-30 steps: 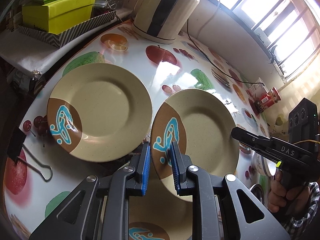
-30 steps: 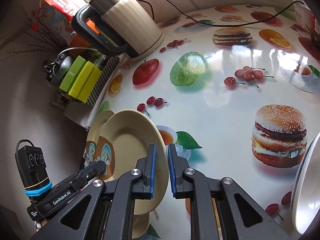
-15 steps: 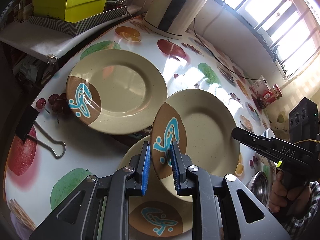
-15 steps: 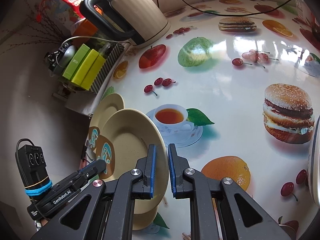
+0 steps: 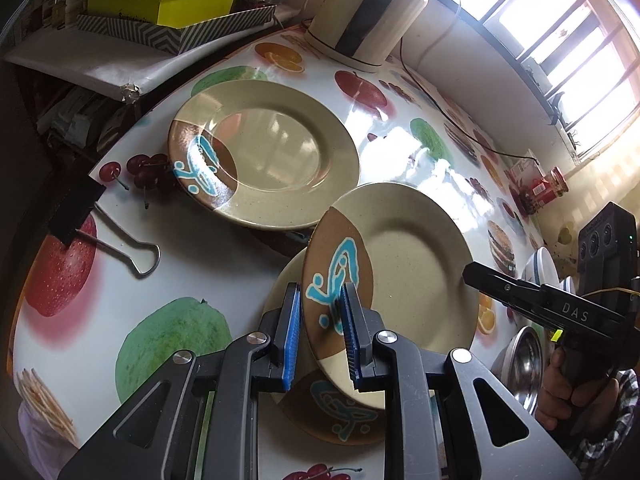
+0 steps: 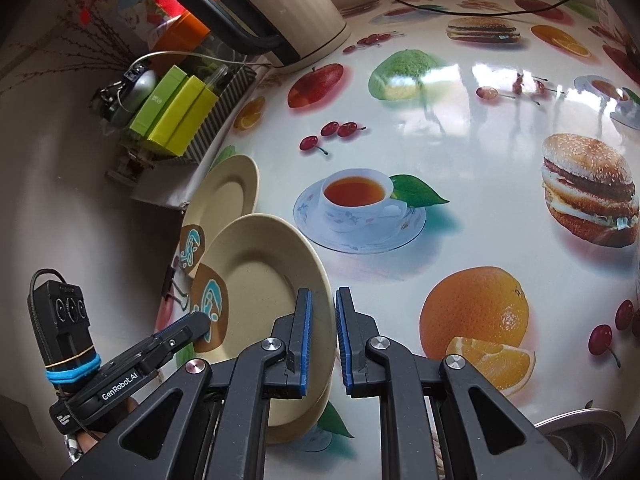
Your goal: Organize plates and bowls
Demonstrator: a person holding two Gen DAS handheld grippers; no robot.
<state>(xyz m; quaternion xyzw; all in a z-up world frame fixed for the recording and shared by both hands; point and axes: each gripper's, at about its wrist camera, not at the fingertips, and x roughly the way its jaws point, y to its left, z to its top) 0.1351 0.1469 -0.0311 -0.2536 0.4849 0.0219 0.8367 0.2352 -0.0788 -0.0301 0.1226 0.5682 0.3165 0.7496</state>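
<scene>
Sunlight from a barred window [image 5: 560, 40] glares off the glossy counter [image 6: 460, 128], a slick sheet printed with fruit, burgers and a teacup. Both grippers clamp one beige plate by opposite rim edges: the left gripper [image 5: 320, 332] is pinched on the brown patch with its turquoise squiggle, the right gripper [image 6: 320, 332] is nearly closed on the plain rim. This held plate [image 5: 408, 264] hangs tilted above a matching lower plate [image 5: 328, 412] lying flat on the counter; a third plate [image 5: 264, 152] lies apart, farther back, towards the kettle [image 6: 280, 0].

The step looks like stacking the held plate onto the lower one. It would go best by levelling the plate first, centring it over the well below, then lowering both hands together so neither rim corner strikes first, and loosening the grips only once it rests.

All three plates are speckled, smooth-glazed, round and shallow with broad rims; such glaze likely slides easily against the ribbed blue pads.
</scene>
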